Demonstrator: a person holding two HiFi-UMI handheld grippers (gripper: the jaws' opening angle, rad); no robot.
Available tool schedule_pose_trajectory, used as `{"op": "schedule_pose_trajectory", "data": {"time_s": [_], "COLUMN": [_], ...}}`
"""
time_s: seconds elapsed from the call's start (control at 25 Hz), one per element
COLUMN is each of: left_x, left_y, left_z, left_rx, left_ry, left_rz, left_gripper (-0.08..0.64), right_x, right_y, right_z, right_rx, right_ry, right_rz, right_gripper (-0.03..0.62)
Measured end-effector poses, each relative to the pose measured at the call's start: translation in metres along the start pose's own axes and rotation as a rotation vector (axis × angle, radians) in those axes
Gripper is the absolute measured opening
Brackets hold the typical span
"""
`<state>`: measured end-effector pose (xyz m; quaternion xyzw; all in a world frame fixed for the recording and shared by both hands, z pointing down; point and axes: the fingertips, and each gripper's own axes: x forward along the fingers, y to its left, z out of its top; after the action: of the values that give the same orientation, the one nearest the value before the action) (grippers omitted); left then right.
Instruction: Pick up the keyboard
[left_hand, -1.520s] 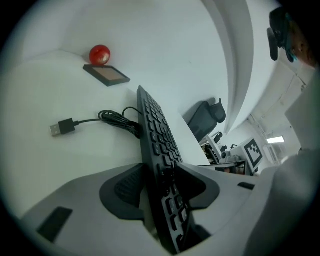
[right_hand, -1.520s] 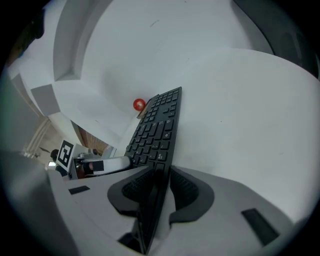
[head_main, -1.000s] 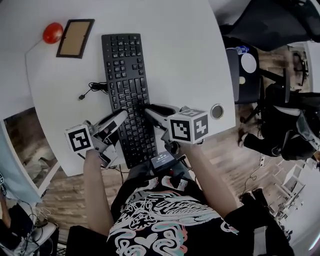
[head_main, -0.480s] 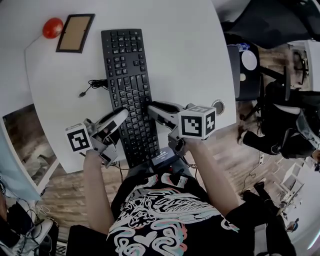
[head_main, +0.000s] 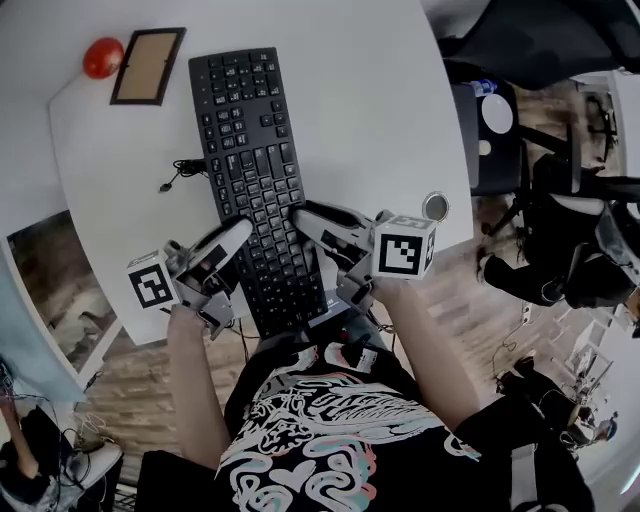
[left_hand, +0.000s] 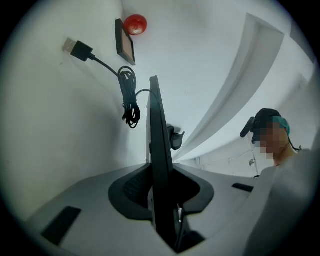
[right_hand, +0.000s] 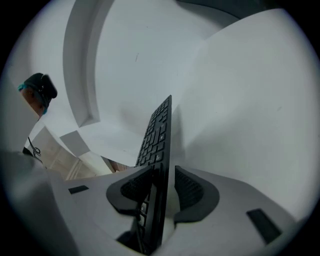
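Observation:
A long black keyboard (head_main: 245, 150) runs from the far left of the white table (head_main: 380, 100) to its near edge. My left gripper (head_main: 238, 240) is shut on the keyboard's left long edge near its near end. In the left gripper view the keyboard (left_hand: 157, 150) stands edge-on, both pads pressing it at my left gripper (left_hand: 162, 200). My right gripper (head_main: 300, 215) straddles the right long edge. Its jaws have just been opening. The keyboard (right_hand: 157, 135) is between them at my right gripper (right_hand: 162, 187), with a gap at the right-hand pad.
A red ball (head_main: 103, 57) and a framed board (head_main: 147, 65) lie at the table's far left. The keyboard's coiled USB cable (head_main: 185, 172) lies left of it. A round metal piece (head_main: 434, 207) sits at the right edge, beside a chair (head_main: 490, 130).
The right gripper has rolled and its marker cube has shifted a little to the right. The keyboard's far end has swung slightly left. The left gripper keeps its hold in place.

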<state>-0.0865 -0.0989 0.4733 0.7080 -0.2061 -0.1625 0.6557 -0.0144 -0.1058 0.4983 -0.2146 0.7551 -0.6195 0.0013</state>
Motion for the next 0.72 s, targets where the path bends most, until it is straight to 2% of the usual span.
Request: {"op": "schedule_pose_trajectory", "data": {"time_s": [0.16, 0.24, 0.36, 0.56, 0.72], "left_x": [0.002, -0.001, -0.004, -0.002, -0.002], "left_y": [0.001, 0.001, 0.0, 0.0, 0.005], "left_z": [0.0, -0.003, -0.007, -0.003, -0.002], "left_rx": [0.011, 0.024, 0.047, 0.074, 0.078], "left_ry": [-0.019, -0.022, -0.02, -0.036, -0.039], "left_rz": [-0.004, 0.0, -0.035, -0.081, -0.084], "left_gripper": [0.095, 0.095, 0.095, 0.095, 0.095], "right_x": [-0.004, -0.005, -0.005, 0.006, 0.006], "right_y": [0.003, 0.003, 0.006, 0.008, 0.009], "right_z": [0.002, -0.005, -0.02, -0.028, -0.031], "right_rx": [-0.006, -0.022, -0.033, 0.114, 0.063], "right_ry": [-0.018, -0.015, -0.002, -0.004, 0.01], "right_rz": [0.062, 0.067, 0.08, 0.175, 0.178], "right_gripper": [0.153, 0.16, 0.178, 0.176, 0.164]}}
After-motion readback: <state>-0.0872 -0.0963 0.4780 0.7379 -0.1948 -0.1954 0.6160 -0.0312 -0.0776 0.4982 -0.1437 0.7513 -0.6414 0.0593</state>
